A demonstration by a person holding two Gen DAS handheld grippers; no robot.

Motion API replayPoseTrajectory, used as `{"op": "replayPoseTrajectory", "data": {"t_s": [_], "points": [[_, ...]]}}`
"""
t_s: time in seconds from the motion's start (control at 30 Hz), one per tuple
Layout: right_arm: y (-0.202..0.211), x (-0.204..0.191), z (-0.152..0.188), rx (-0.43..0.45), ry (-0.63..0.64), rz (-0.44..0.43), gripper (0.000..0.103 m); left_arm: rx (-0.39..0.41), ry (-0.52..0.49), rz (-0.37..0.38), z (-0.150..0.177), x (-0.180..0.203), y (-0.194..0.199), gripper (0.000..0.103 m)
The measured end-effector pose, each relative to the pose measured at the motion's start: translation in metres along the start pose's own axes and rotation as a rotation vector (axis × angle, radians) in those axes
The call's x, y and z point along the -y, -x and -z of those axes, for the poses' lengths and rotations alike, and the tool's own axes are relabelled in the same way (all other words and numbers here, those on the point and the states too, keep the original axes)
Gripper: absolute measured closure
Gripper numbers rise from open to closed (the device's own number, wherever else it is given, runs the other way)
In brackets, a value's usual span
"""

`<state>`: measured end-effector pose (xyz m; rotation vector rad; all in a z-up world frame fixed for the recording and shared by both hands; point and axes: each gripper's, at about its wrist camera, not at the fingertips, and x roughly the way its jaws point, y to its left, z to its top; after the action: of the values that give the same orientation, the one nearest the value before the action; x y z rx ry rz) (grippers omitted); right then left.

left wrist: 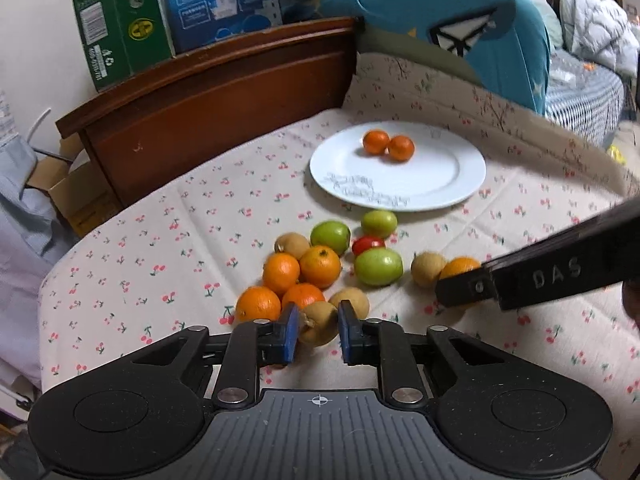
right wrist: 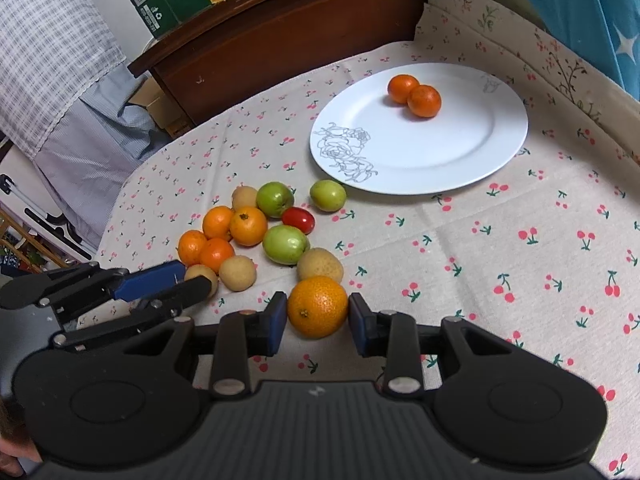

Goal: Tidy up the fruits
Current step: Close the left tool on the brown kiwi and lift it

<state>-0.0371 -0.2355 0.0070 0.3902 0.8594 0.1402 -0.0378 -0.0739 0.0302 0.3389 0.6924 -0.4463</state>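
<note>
Cherry-print cloth on a bed carries the job: two oranges already on the white plate, roughly a dozen fruits left beside it. Left hand-held gripper is clamped on a tan fruit, right hand-held gripper on an orange; both angled down, low over the cloth.

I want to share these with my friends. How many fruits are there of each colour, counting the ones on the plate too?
Orange fruits: 7
Tan fruits: 4
Green fruits: 3
Red fruit: 1
Total: 15
</note>
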Motion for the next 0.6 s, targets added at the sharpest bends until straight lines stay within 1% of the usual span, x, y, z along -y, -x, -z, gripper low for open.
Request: {"op": "replayPoseTrajectory", "data": {"t_s": [0.1,0.17,0.3,0.37,0.5,0.6], "points": [[0.004,0.000,-0.001,0.011,0.002,-0.012,0.070,0.020,0.011,-0.009,-0.005,-0.001,0.005,0.092],[0.005,-0.001,-0.002,0.016,0.005,-0.017,0.070,0.019,0.020,-0.002,-0.006,-0.001,0.006,0.092],[0.003,0.000,-0.001,0.005,0.003,-0.009,0.070,-0.006,0.001,0.001,-0.004,0.002,0.003,0.091],[0.004,0.000,-0.002,0.006,0.001,-0.011,0.070,-0.017,-0.004,0.004,-0.002,0.003,0.003,0.086],[0.004,0.001,-0.002,0.005,-0.002,-0.011,0.070,-0.052,-0.034,-0.002,0.003,0.007,-0.002,0.086],[0.004,0.000,-0.002,0.005,0.004,-0.011,0.070,-0.064,-0.042,-0.002,0.005,0.009,-0.004,0.085]]}}
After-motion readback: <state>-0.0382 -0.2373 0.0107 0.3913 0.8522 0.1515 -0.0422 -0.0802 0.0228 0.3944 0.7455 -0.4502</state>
